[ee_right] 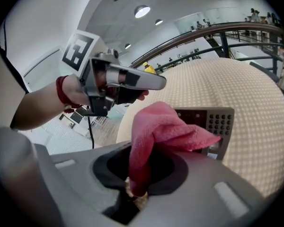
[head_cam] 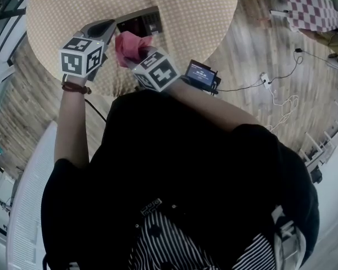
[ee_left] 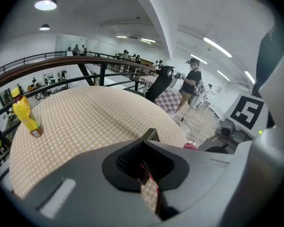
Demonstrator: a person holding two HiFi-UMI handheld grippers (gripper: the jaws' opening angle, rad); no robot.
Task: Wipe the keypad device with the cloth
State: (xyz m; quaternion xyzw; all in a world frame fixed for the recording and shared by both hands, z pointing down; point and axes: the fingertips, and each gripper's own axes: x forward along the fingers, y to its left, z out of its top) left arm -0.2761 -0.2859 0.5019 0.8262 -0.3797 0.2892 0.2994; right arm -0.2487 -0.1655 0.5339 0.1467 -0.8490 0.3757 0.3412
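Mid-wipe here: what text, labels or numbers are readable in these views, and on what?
Nothing reads clearly.
Keypad device: key markings too small to read.
Small screen: lit lines, too blurred to read.
Yellow bottle: label too small to read.

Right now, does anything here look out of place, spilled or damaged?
Nothing stands out: the keypad device lies flat on the table, the pink cloth is clamped in the right gripper tongs, and the yellow bottle stands upright.

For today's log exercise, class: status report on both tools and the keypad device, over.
Left tool shut, raised. Right tool shut on cloth, over keypad device. Nothing in the way.
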